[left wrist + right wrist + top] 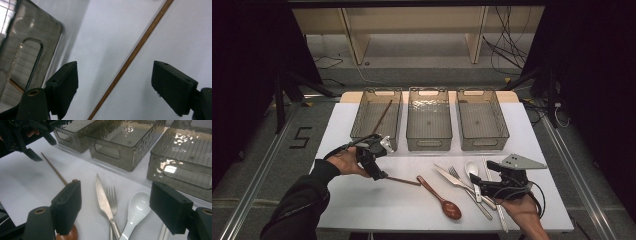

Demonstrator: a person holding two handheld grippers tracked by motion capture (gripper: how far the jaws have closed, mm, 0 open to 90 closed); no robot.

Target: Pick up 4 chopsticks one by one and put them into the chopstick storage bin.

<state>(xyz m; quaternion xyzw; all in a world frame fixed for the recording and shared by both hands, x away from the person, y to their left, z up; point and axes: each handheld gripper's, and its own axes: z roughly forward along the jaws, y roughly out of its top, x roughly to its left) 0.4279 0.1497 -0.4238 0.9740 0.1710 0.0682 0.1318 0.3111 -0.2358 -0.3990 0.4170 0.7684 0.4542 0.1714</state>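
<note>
Brown wood runs slantwise between my left tool's [113, 82] jaws: the loose chopstick [130, 58] lies flat on the white desk [105, 37], and the jaws stand spread on either side of it, not yet touching. From above, my left tool [379, 172] hangs over the chopstick's [404, 180] near end, just in front of the left bin [375, 117], where another chopstick [382, 116] already leans inside. I judge the step in hand to be the pick-up of this second stick, so the sorting seems barely begun. The next move calls for lowering until the pads bracket the thin shaft, then closing squarely across it, since so slender a stick may roll or slip out sideways. My right tool [115, 207] waits spread as well, gripping nothing, hovering over the knife [103, 200], fork [112, 196] and white spoon [136, 208]; the wooden spoon [439, 196] lies between the two tools. The middle bin [428, 120] and right bin [482, 120] look empty.
</note>
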